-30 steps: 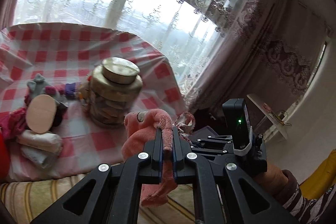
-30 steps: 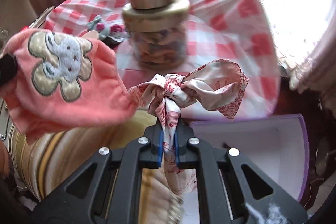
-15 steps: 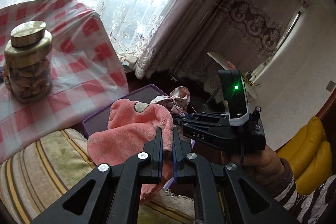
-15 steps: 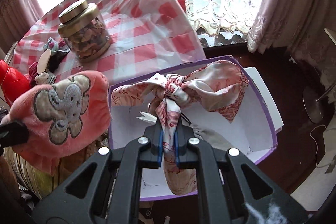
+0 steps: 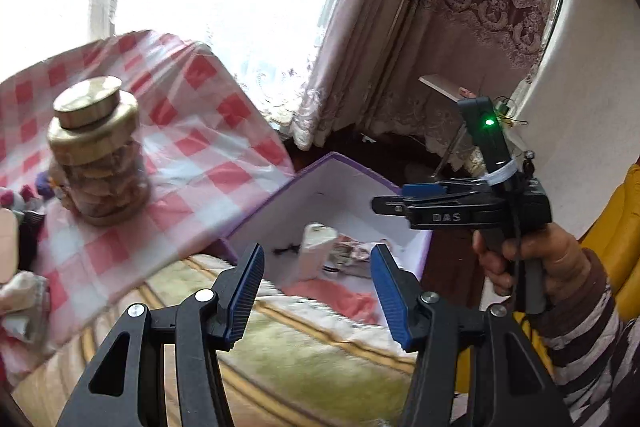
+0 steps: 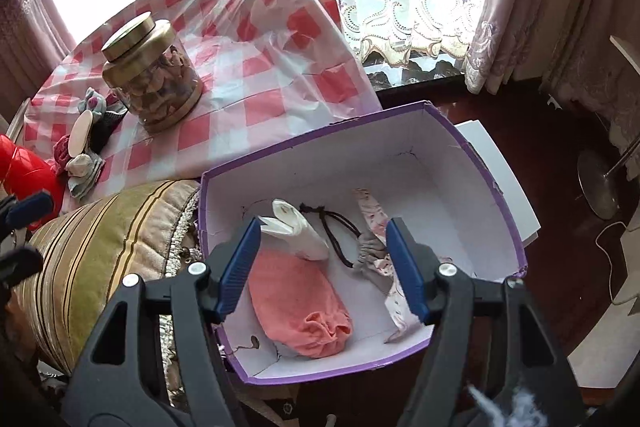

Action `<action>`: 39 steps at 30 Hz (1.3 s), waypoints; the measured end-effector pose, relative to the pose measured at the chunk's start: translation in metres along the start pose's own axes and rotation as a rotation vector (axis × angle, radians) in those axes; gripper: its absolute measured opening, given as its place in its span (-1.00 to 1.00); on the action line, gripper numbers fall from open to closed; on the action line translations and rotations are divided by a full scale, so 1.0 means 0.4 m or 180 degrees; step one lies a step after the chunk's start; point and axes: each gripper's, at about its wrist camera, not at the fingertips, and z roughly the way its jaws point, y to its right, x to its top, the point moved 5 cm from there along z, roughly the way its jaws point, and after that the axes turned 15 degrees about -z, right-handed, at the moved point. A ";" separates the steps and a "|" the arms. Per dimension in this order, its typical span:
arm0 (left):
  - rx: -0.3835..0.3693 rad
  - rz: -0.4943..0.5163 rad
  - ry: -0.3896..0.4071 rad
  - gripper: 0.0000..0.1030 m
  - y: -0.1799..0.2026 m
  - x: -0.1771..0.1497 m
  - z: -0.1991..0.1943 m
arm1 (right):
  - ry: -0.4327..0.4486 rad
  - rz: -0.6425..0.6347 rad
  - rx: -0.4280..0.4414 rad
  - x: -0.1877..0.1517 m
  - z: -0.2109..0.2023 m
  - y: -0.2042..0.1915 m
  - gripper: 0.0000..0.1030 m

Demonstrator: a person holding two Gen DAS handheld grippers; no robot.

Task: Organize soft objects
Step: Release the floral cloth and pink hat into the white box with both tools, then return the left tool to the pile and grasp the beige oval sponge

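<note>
Both grippers hang over a purple box (image 6: 320,143) with a white inside. My right gripper (image 6: 324,231) has its jaws opening, with nothing pressed between the blue pads. Below it in the box lie a pink plush cloth (image 6: 300,307), a red-patterned fabric bow (image 6: 370,207), a white folded piece (image 6: 298,231) and a black hair tie (image 6: 336,227). My left gripper (image 5: 318,267) is also opening and holds nothing. It looks at the box (image 5: 332,183) from the cushion side. The right gripper (image 5: 396,198) shows there, held by a hand in a striped sleeve.
Left of the box, a glass jar with a gold lid (image 6: 154,75) stands on a red-checked tablecloth (image 6: 260,59). Small soft items (image 6: 84,147) lie by a red object (image 6: 24,171). A striped cushion (image 6: 100,247) touches the box. A lamp base (image 6: 596,183) stands on the dark floor.
Both grippers have opened. The pink cloth has left the left one and the patterned bow the right one; both now lie in the box.
</note>
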 end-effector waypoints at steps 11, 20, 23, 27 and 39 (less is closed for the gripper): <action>0.1145 -0.0451 0.0594 0.11 -0.378 0.054 -0.210 | 0.0081 -0.0598 0.0260 0.136 0.021 -0.234 0.34; 0.1765 -0.1170 0.0674 0.11 -0.638 0.035 -0.303 | 0.0099 -0.1200 0.0586 0.225 0.071 -0.458 0.34; 0.1840 -0.1262 0.0693 0.11 -0.673 0.033 -0.319 | 0.0095 -0.1334 0.0680 0.246 0.088 -0.512 0.34; 0.1869 -0.1390 0.0649 0.11 -0.712 0.032 -0.322 | 0.0070 -0.1429 0.0806 0.269 0.117 -0.570 0.35; 0.1697 -0.1709 0.0382 0.11 -0.778 0.019 -0.272 | -0.0103 -0.1369 0.1131 0.331 0.213 -0.666 0.40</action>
